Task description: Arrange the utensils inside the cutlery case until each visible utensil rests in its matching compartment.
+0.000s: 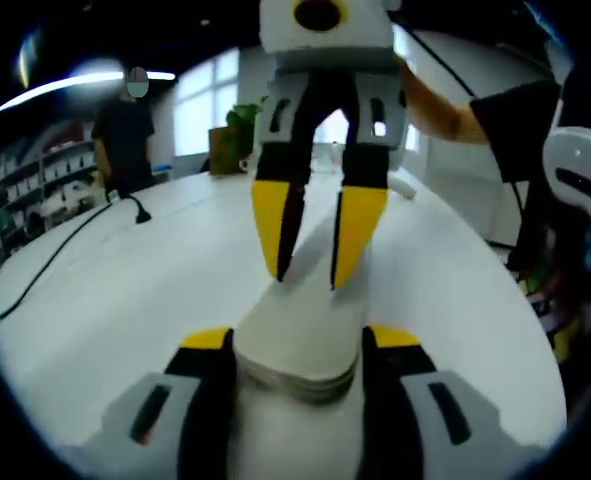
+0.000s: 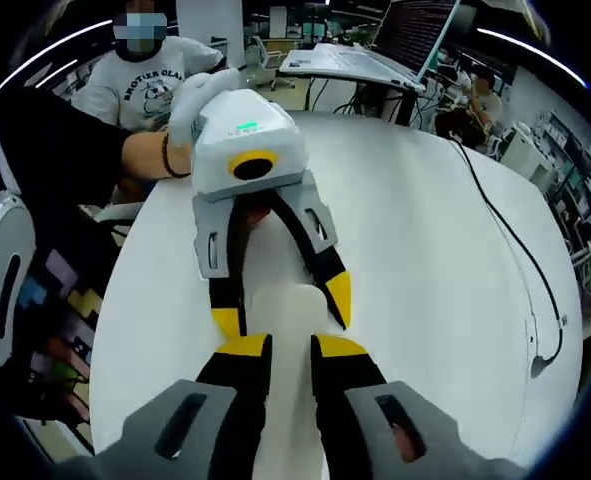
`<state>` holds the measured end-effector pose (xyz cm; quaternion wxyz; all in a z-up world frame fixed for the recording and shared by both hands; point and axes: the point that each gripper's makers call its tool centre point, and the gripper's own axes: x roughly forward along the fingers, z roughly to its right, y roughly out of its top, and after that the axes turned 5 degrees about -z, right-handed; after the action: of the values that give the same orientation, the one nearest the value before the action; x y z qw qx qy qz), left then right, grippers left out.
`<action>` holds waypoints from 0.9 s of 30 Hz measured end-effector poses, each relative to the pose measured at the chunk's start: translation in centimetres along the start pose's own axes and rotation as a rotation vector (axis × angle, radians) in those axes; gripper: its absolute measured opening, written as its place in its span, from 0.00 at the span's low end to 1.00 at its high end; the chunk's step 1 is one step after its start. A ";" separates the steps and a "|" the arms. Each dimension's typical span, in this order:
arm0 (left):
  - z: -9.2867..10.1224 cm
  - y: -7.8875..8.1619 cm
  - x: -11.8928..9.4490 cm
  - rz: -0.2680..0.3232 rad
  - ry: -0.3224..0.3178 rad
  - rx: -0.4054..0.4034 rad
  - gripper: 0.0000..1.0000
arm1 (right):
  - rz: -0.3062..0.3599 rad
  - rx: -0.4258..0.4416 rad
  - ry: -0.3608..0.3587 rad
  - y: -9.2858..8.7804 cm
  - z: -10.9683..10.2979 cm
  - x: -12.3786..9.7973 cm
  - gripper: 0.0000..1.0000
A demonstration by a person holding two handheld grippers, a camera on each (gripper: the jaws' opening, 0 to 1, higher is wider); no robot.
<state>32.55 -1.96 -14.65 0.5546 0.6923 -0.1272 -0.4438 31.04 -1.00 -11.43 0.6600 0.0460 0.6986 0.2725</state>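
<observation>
A: Where was the cutlery case [image 1: 300, 335]?

B: Above the white table [image 1: 125, 290], held between both tools. In the left gripper view the left gripper [image 1: 297, 350] was clenched on its rounded near end, one jaw on each side. The right gripper [image 1: 315, 250] reached in from the far side, jaws straddling the other end.

A: How would it handle?

B: It looked pale, smooth, hard-shelled and light, probably slippery, so a grip across the narrow ends seemed best. I saw no utensils.

A: What did the right gripper view add?

B: The case [image 2: 280, 300] was mostly hidden there. The right gripper [image 2: 290, 350] had its jaws nearly together, perhaps pinching an edge; I couldn't tell. The left gripper [image 2: 280, 310] faced it, a hand [image 2: 190, 120] behind, and a cable [image 2: 520, 260] ran toward the table's edge.
</observation>
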 end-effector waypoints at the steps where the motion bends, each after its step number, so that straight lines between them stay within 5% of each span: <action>1: -0.1 0.0 0.0 0.001 0.003 -0.003 0.54 | -0.001 0.000 0.001 0.2 0.1 0.1 0.11; 22: -0.9 0.3 -0.2 0.020 0.002 0.000 0.49 | -0.098 -0.024 -0.018 0.6 -0.2 1.1 0.09; 27: -0.9 0.4 -0.2 0.023 0.007 0.000 0.50 | -0.164 -0.015 -0.030 0.5 -0.1 1.3 0.09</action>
<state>33.27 -1.35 -14.26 0.5602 0.6922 -0.1332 -0.4350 30.62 -0.09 -12.34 0.6908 -0.0125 0.6880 0.2222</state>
